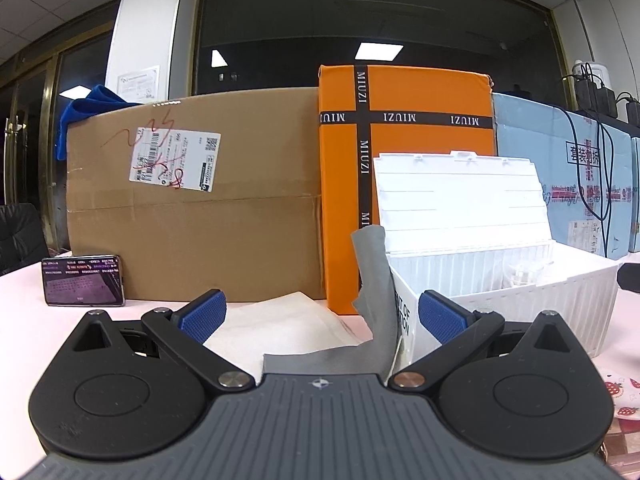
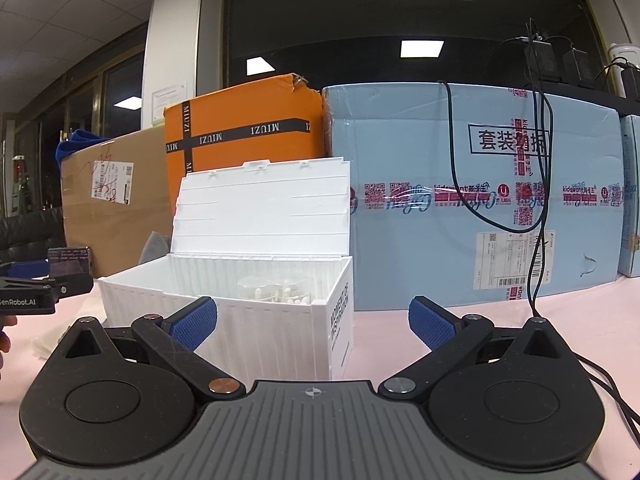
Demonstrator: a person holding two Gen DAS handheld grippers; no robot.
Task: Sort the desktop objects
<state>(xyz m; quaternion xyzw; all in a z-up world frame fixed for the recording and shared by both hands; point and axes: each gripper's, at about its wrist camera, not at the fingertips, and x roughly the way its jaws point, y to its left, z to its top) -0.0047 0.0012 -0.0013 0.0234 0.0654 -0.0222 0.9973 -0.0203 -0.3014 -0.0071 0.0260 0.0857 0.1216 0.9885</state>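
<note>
A white ribbed storage box stands on the table with its lid up; it also shows in the right wrist view. A clear container with small white pieces lies inside it. A grey cloth leans against the box's left end, between my left gripper's open, empty fingers. My right gripper is open and empty in front of the box. The left gripper shows at the left edge of the right wrist view.
A brown carton, an orange MIUZI box and a light blue carton line the back. A phone leans on the brown carton. A white sheet lies on the table. Black cables hang at right. A strawberry-print item lies at right.
</note>
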